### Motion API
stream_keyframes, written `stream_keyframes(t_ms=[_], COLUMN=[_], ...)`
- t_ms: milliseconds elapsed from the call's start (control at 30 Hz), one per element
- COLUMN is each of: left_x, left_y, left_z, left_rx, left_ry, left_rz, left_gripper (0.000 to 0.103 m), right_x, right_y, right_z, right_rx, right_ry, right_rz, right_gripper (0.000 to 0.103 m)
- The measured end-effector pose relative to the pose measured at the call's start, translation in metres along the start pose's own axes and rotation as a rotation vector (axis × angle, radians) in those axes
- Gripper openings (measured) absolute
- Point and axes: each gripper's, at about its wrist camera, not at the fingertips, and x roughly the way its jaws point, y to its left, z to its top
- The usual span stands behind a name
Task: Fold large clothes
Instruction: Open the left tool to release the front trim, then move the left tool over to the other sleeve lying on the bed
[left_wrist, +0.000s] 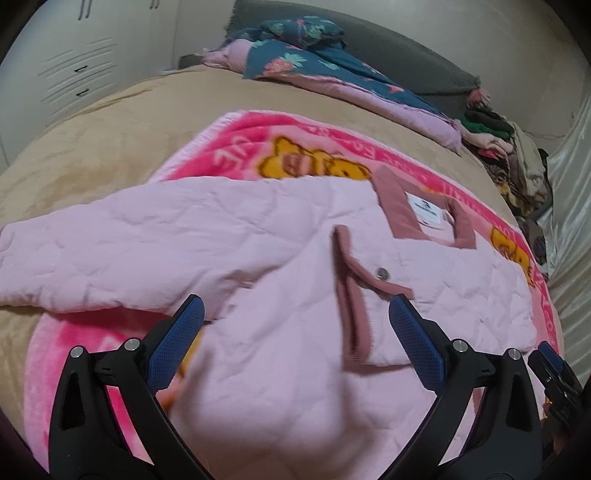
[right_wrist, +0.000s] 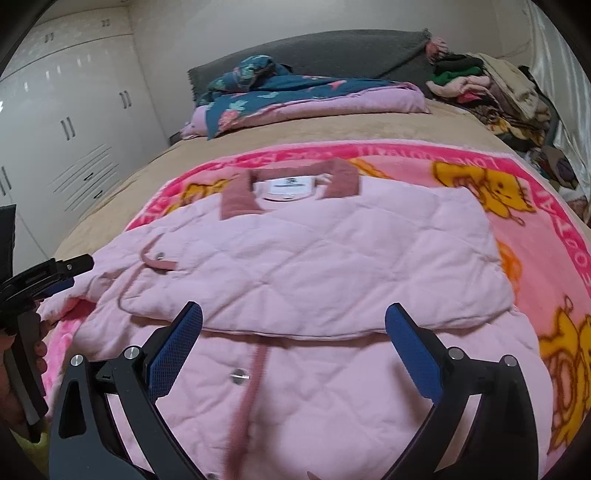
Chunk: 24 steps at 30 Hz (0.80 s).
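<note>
Quilted pink jacket (right_wrist: 314, 258) on bed, one side folded in; left gripper (left_wrist: 295, 321) and right gripper (right_wrist: 293, 321) fingers wide, empty: grasp the outstretched sleeve (left_wrist: 110, 240) near its cuff, lay flat across.

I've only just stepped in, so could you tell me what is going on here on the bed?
A person is folding a pink quilted jacket with two handheld grippers. It lies on a pink cartoon blanket spread over the bed, collar at the far end. One side panel is already folded across the front; the other sleeve is spread out sideways. The left gripper and right gripper both hover open above it, holding nothing.
</note>
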Motion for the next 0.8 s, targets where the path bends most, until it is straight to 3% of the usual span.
stream_keyframes(t_ms=[233, 800], left_x=[-0.008, -0.023], left_y=[0.027, 0.080], left_z=[0.004, 0.015], left_rx=[-0.080, -0.202], left_ry=[-0.016, -0.071], left_rz=[-0.011, 0.101], left_gripper=[0.094, 0.094], right_x=[0.004, 0.020], right_y=[0.039, 0.120], right_z=[0.014, 0.029], right_rx=[-0.049, -0.184], right_ry=[-0.012, -0.015], right_rz=[0.056, 0.147], right_gripper=[0.099, 0.099])
